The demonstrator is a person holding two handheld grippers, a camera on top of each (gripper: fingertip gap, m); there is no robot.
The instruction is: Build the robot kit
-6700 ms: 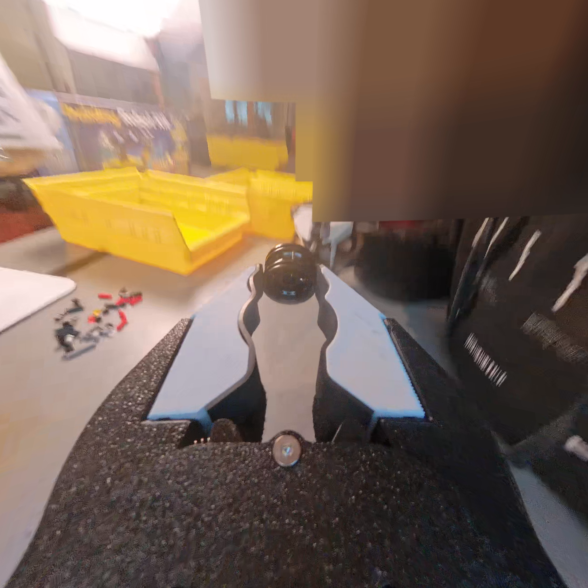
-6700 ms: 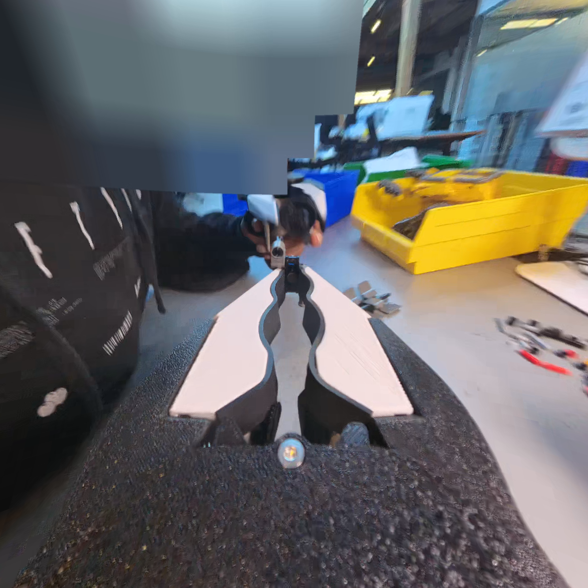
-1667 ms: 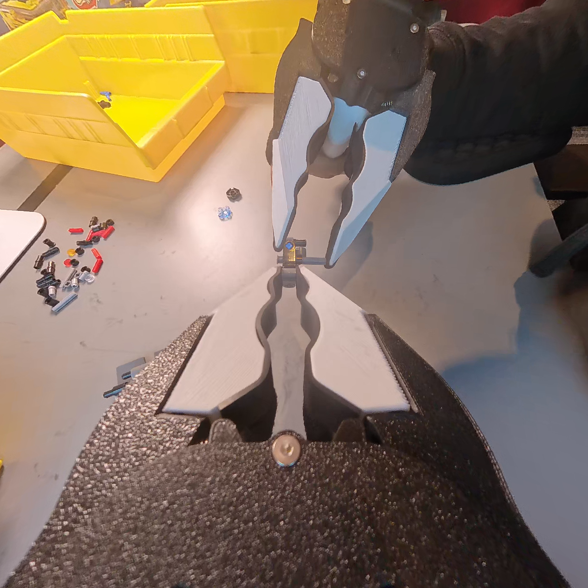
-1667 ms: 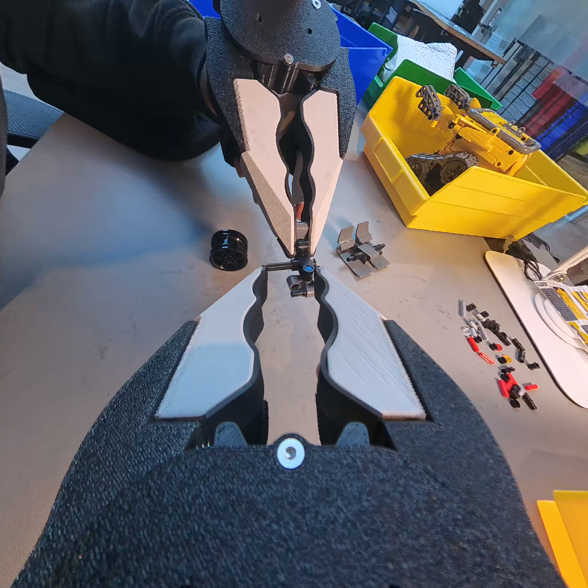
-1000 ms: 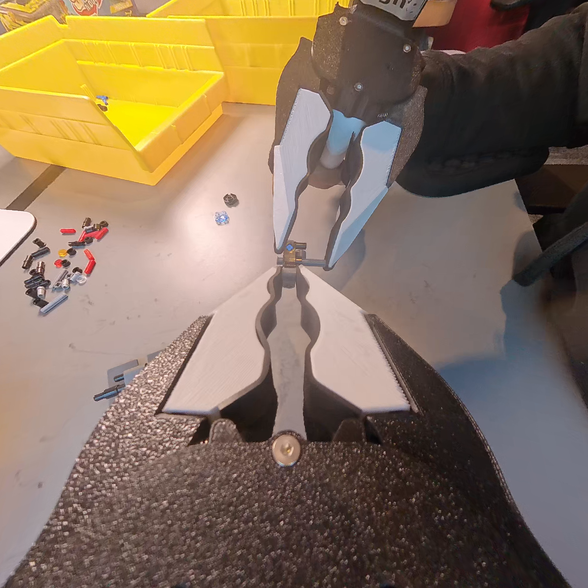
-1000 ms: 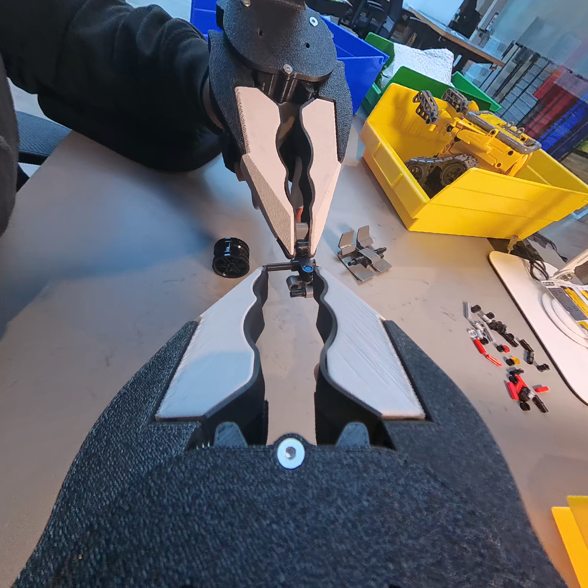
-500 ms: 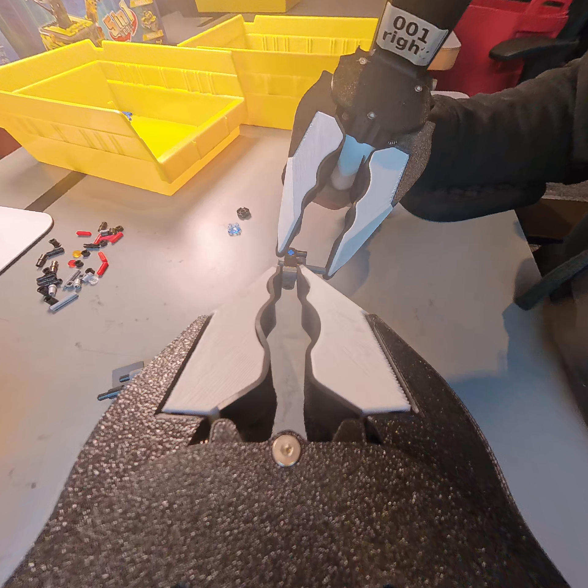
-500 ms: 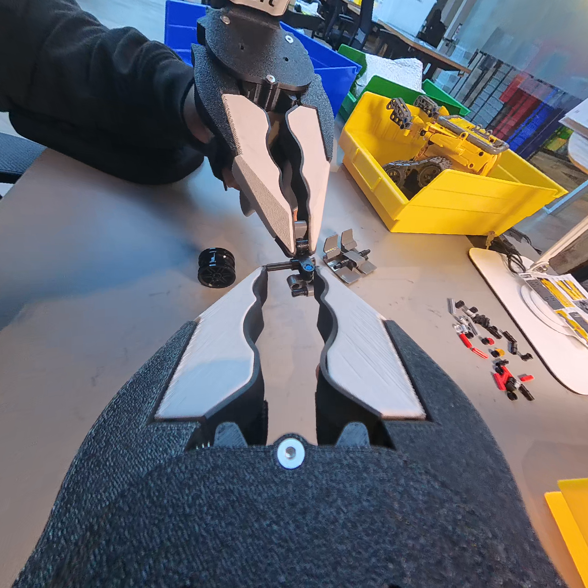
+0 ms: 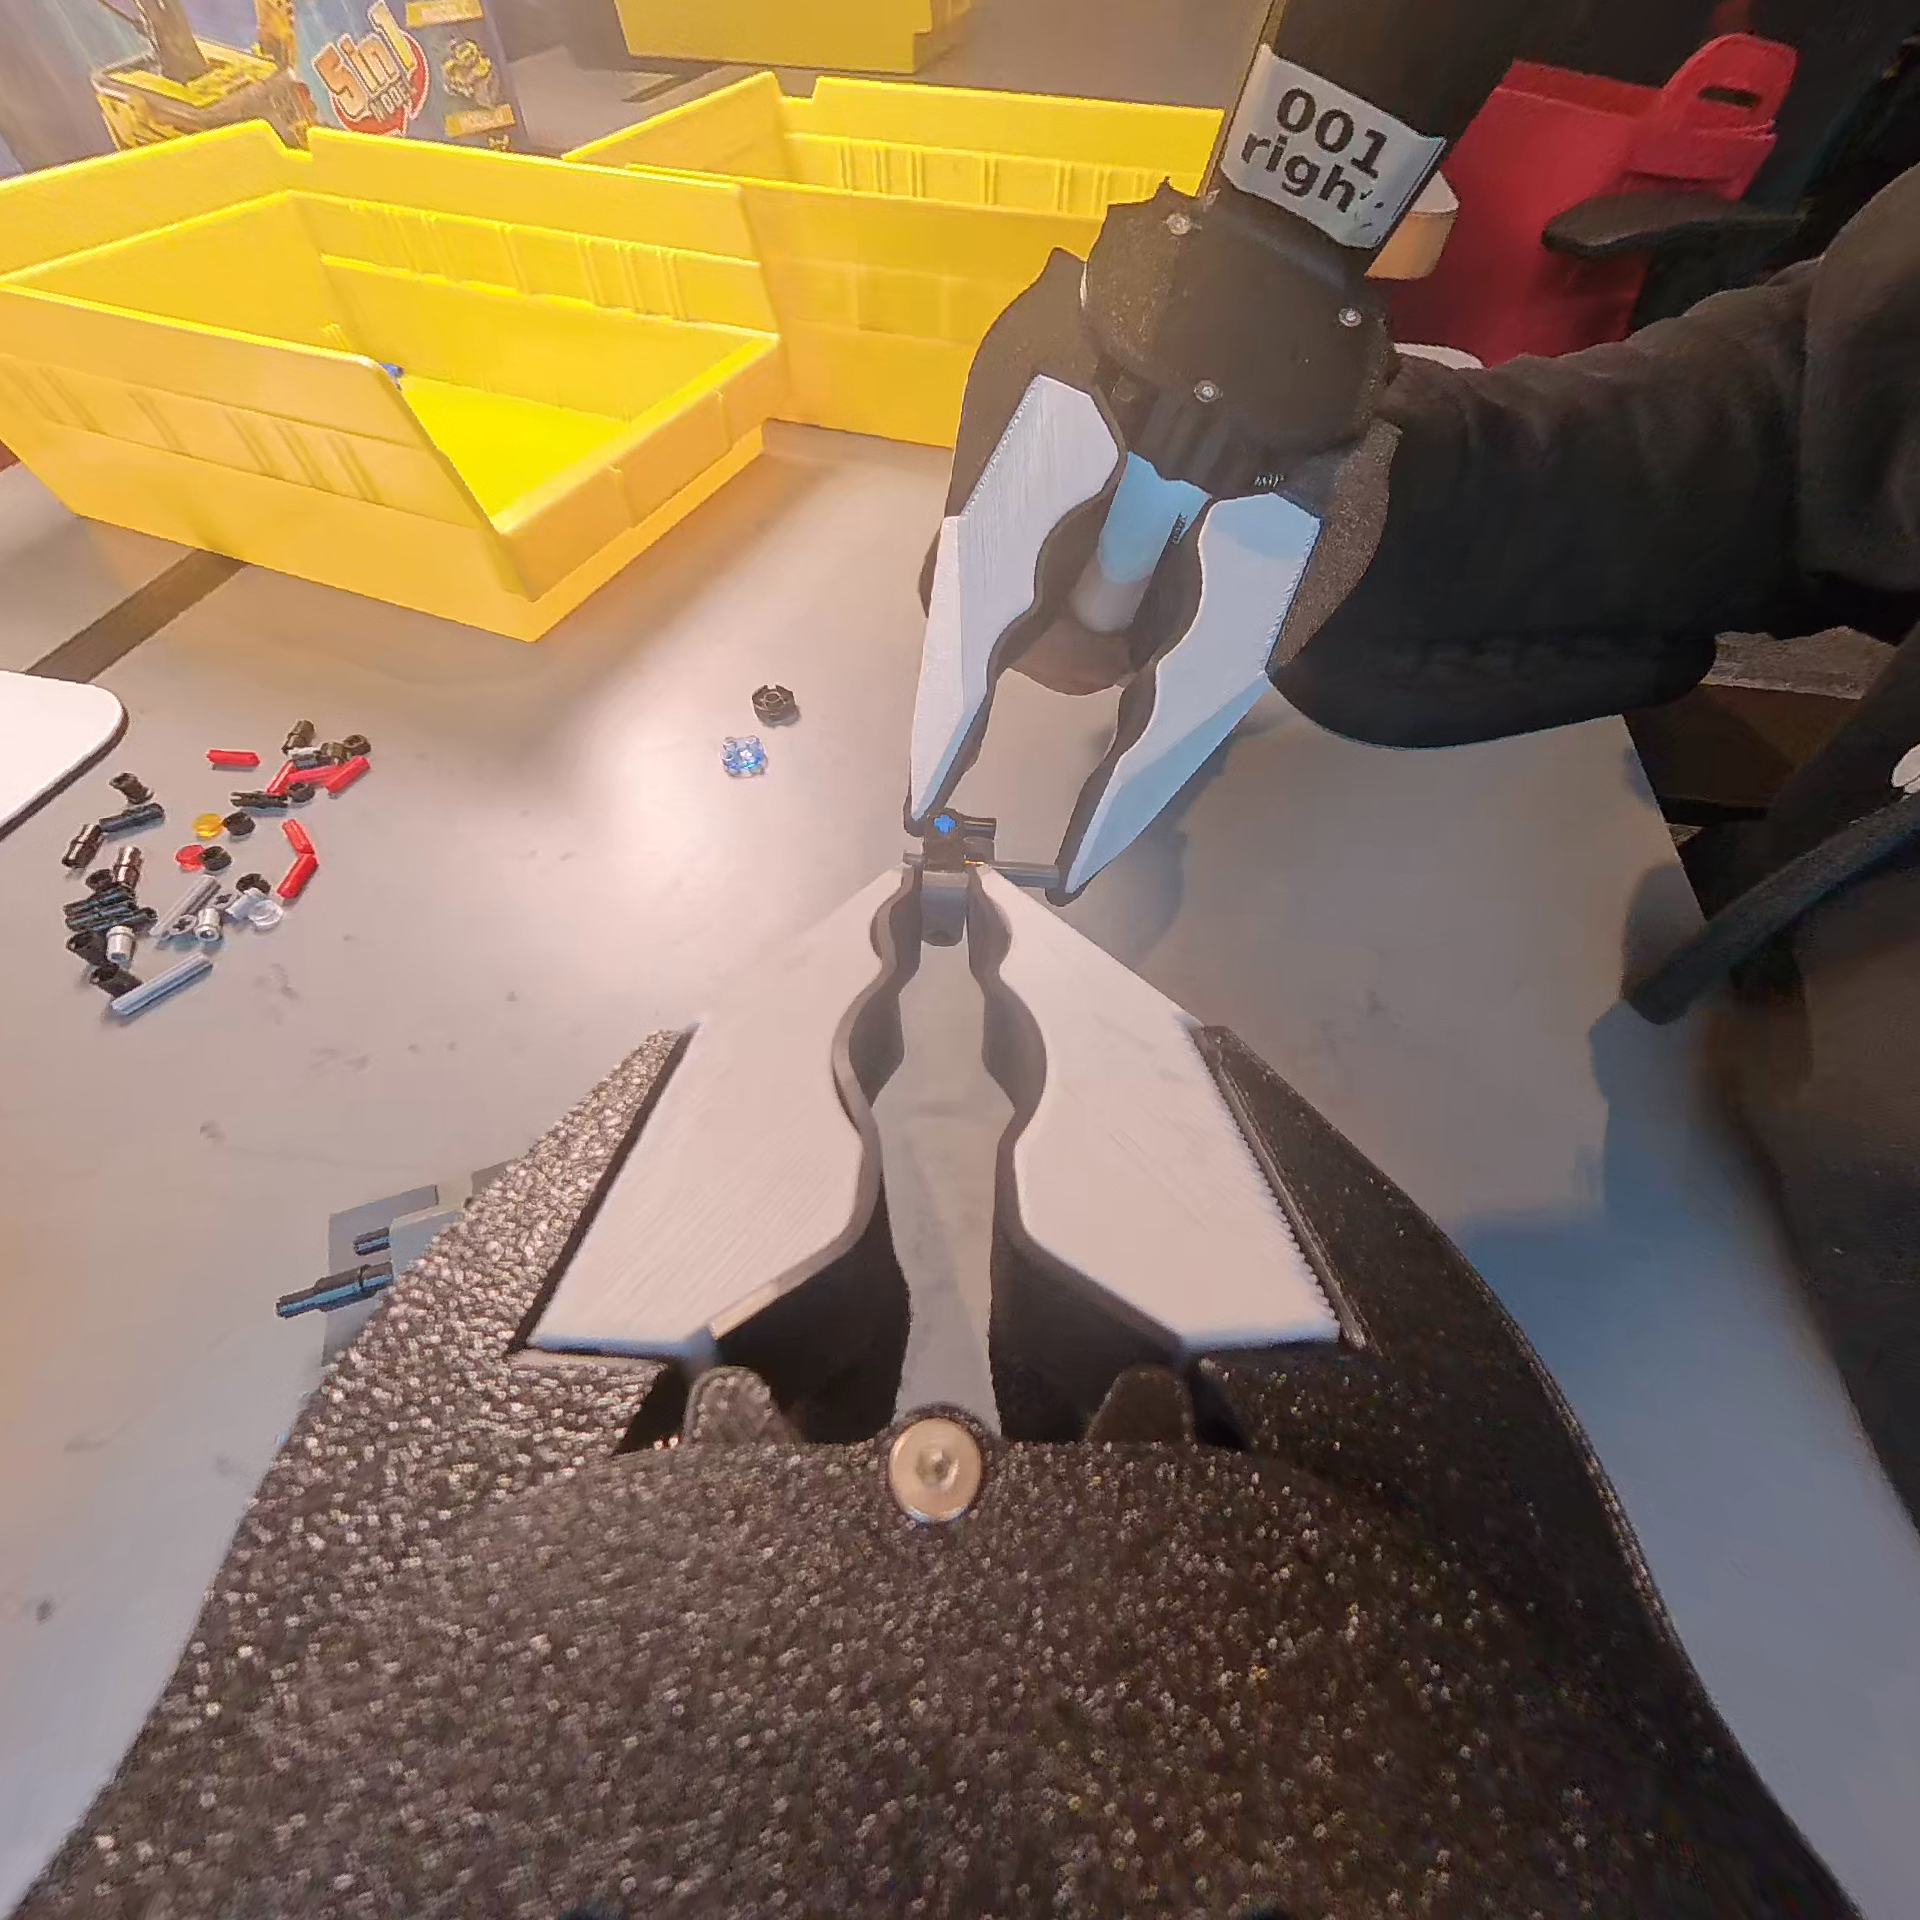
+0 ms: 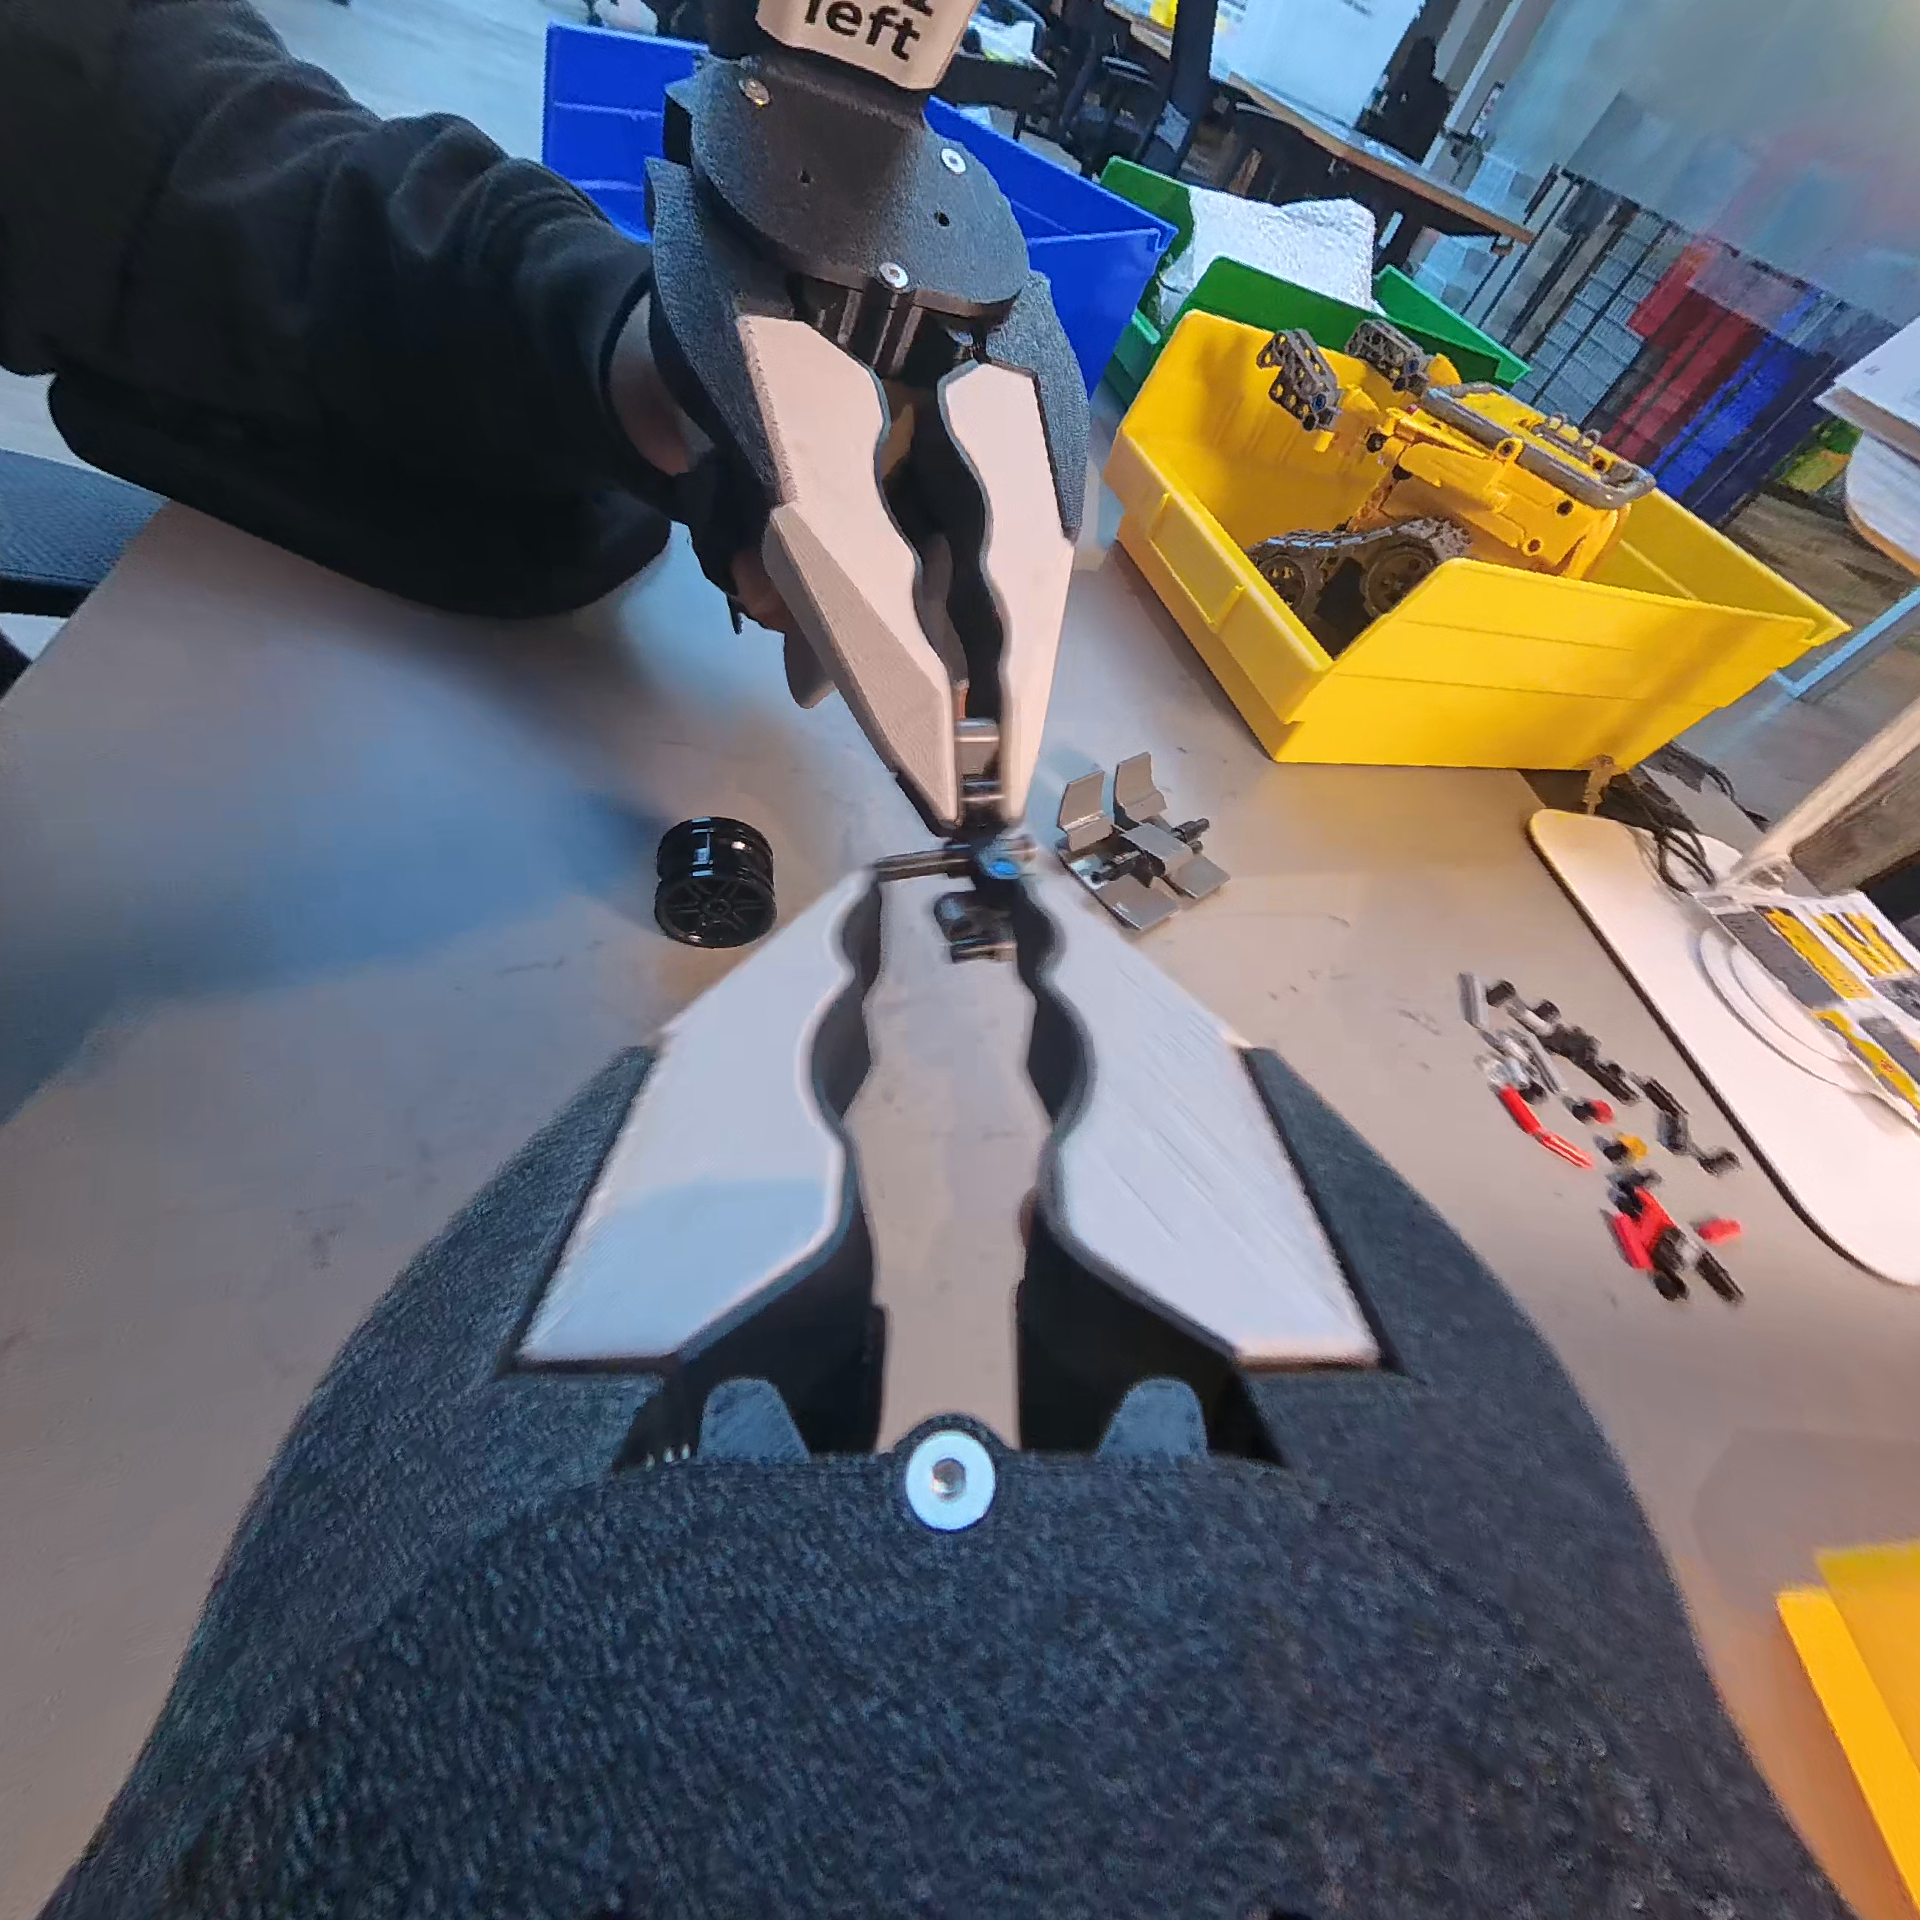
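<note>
In the left wrist view, the left gripper [image 9: 943,883] is pinching a small grey and black toy-brick piece [image 9: 945,894] at the very tips of its nearly closed jaws, holding it up off the grey table [image 9: 520,1039], apparently so the other tool can get at it. The right gripper [image 9: 992,847] is reaching down from beyond that piece with its jaws spread to either side of the piece's thin black rod, the tips close to the rod's ends; whether they touch it I cannot tell. Its fingers are pale, ribbed plastic with wavy inner edges, set in a grainy black shell. Left of the piece, loose red and black pins [image 9: 208,862] are lying scattered; beyond them a smooth yellow bin [image 9: 499,540] is sitting open-fronted.

In the right wrist view, the right gripper [image 10: 951,888] is showing its jaws parted around the piece [image 10: 982,883], which is hanging between the two tools above the table. The left gripper [image 10: 977,800] is clamping the piece from above. Left of the piece a glossy black wheel [image 10: 715,881] is resting on its side; right of it a flat grey hinged part [image 10: 1138,852] is lying, and farther right a yellow bin [image 10: 1507,675] is holding a yellow toy vehicle [image 10: 1455,478]
</note>
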